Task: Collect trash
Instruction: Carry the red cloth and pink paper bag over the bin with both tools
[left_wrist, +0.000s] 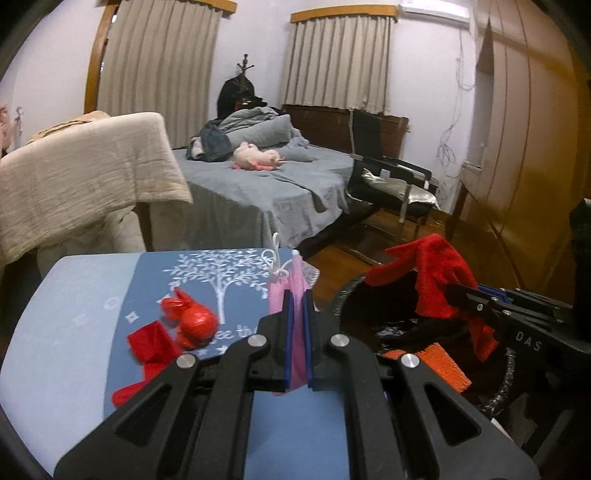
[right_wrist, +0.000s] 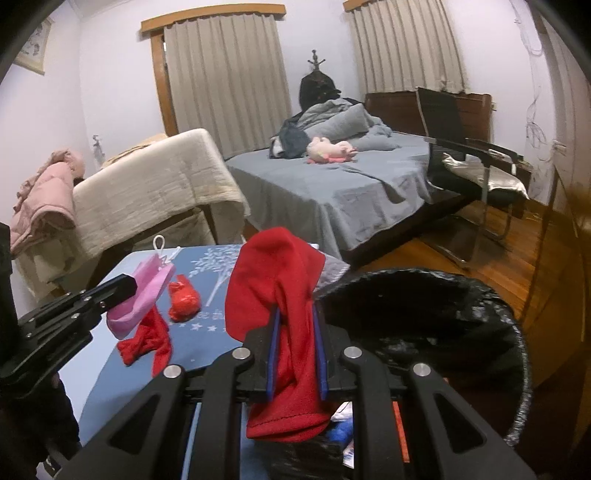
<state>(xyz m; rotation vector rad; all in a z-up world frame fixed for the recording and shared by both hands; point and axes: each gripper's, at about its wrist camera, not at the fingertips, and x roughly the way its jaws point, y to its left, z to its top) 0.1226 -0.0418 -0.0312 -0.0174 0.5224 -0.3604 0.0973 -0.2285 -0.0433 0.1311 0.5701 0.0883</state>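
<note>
While the left gripper (left_wrist: 297, 314) stays out of the bin, its jaws are clenched on a pink cloth (left_wrist: 291, 291) that stands up between the blue pads, a white string loop (left_wrist: 275, 254) at its top, above the blue table (left_wrist: 81, 295). At nine o'clock from those jaws a shiny red wrapper (left_wrist: 194, 321) lies on the table's tree-print mat (left_wrist: 207, 273), and at eight o'clock a crumpled red cloth (left_wrist: 149, 347) lies beside it. Off at three o'clock the right gripper (right_wrist: 295, 347) is clamped on a red sock (right_wrist: 280, 295), which drapes over and under its pads. From the right wrist view the sock hangs at the near rim of the trash bin (right_wrist: 517, 332), whose black liner opens toward three o'clock; scraps of paper show in the bin beneath the sock. At twelve o'clock, well beyond the table, a grey bed (right_wrist: 332, 184) carries a pink plush toy (right_wrist: 330, 149), with a black chair (right_wrist: 461, 147) beside it at two o'clock.
</note>
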